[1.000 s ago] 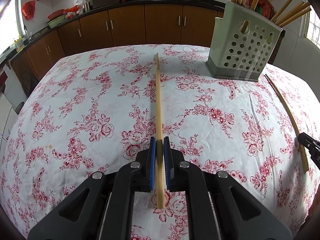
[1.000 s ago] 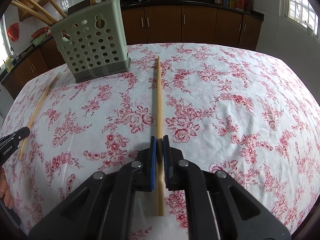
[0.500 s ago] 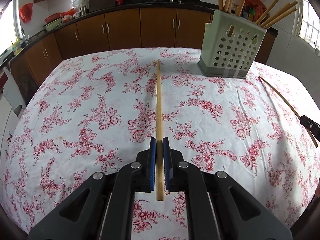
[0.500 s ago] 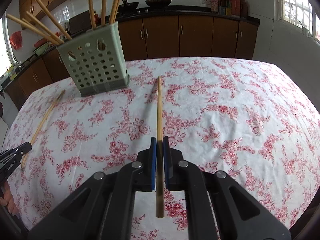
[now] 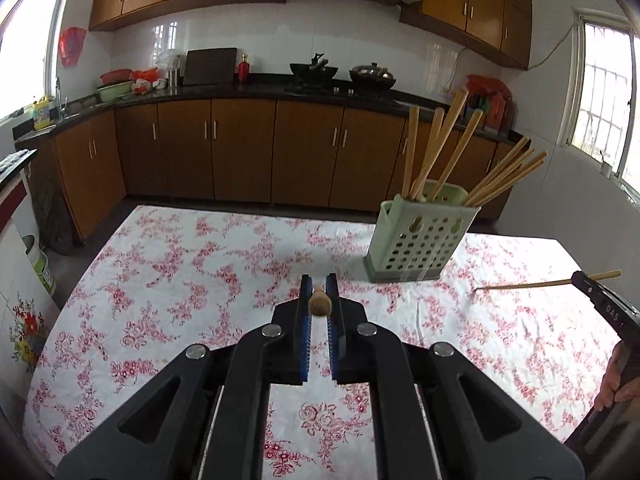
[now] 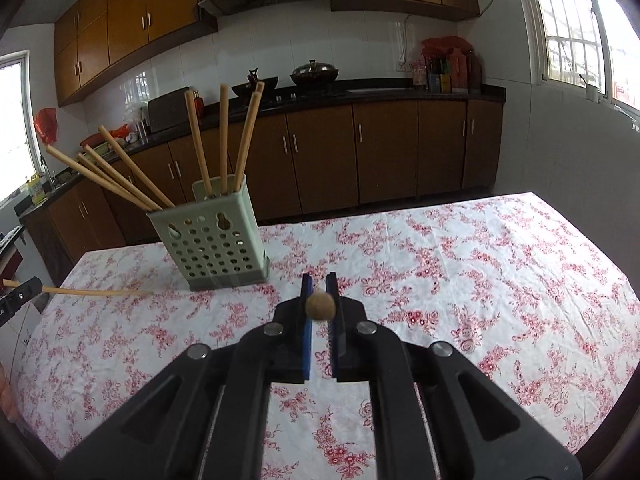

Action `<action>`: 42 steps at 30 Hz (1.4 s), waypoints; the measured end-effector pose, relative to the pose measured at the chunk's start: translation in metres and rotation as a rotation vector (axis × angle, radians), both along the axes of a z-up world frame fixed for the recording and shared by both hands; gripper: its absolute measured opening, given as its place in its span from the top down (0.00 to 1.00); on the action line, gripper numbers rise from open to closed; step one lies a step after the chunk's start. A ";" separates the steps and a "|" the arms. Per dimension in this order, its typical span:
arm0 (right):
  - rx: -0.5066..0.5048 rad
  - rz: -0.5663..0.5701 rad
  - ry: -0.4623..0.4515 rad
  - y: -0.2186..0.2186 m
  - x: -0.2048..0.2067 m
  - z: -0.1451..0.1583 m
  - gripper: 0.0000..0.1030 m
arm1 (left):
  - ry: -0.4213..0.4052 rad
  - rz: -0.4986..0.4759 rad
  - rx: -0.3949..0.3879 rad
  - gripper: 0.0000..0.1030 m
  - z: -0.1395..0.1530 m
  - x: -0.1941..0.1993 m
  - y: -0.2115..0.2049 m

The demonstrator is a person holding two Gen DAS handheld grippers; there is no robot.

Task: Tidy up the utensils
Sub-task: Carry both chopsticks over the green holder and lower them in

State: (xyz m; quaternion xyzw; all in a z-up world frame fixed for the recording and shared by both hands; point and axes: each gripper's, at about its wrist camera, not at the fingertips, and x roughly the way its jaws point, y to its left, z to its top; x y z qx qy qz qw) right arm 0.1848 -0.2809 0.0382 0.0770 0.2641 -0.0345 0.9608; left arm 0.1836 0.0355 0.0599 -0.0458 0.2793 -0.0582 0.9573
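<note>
Each gripper is shut on a wooden chopstick and holds it above the table, seen end-on. In the left wrist view my left gripper (image 5: 319, 290) grips its chopstick (image 5: 319, 305). In the right wrist view my right gripper (image 6: 319, 289) grips its chopstick (image 6: 320, 306). The green perforated holder (image 5: 416, 246) with several chopsticks stands ahead and to the right of the left gripper; in the right wrist view the holder (image 6: 218, 246) is ahead to the left. The right gripper's chopstick (image 5: 532, 283) shows sideways in the left view; the left one's (image 6: 96, 291) in the right view.
The table carries a white cloth with red flowers (image 5: 200, 280). Brown kitchen cabinets (image 5: 240, 152) and a counter with pots stand beyond the far edge. A white bucket (image 5: 38, 264) stands on the floor at the left.
Both grippers have lifted their chopsticks off the cloth and risen. The views now tilt up to show the kitchen, and the chopsticks point straight ahead.
</note>
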 end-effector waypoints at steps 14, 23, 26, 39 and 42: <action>0.020 0.033 -0.093 0.003 0.000 0.038 0.93 | -0.084 -0.017 -0.029 0.93 0.037 0.002 0.000; 0.116 0.172 -0.199 0.004 -0.018 0.112 0.93 | -0.173 -0.146 -0.077 0.93 0.089 -0.015 -0.035; 0.112 0.210 -0.255 0.008 -0.028 0.138 0.93 | -0.223 -0.167 -0.102 0.93 0.110 -0.016 -0.049; 0.060 0.227 -0.314 0.029 0.016 0.180 0.93 | -0.353 -0.068 -0.071 0.93 0.146 0.036 -0.090; 0.040 0.227 -0.259 0.036 0.044 0.173 0.93 | -0.330 -0.047 -0.059 0.93 0.138 0.051 -0.092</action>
